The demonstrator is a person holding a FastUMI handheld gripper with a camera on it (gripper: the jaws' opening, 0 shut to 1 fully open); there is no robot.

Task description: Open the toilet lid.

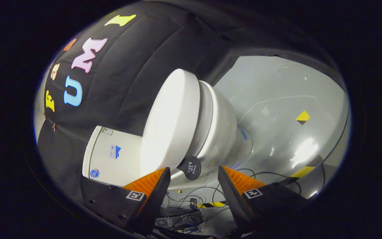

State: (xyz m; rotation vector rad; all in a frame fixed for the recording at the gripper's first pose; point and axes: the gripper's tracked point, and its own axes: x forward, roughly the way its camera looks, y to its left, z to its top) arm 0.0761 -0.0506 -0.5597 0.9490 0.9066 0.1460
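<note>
A white toilet stands ahead of me and looks tipped sideways because my view is rolled. Its lid (169, 122) lies flat against the seat and bowl (222, 132), with the tank (111, 156) behind it. A black round tab (191, 167) sticks out from the lid's front edge. My gripper (193, 170) is open. The tab sits in the gap just ahead of the fingertips (164, 174), and neither finger touches it.
The glossy grey floor (277, 99) carries a yellow marker (302, 116) and yellow-black tape (305, 170). Cables and a small device (192, 200) lie on the floor by the toilet's base, beyond the fingers. The booth's black cloth wall (128, 73) stands behind the tank.
</note>
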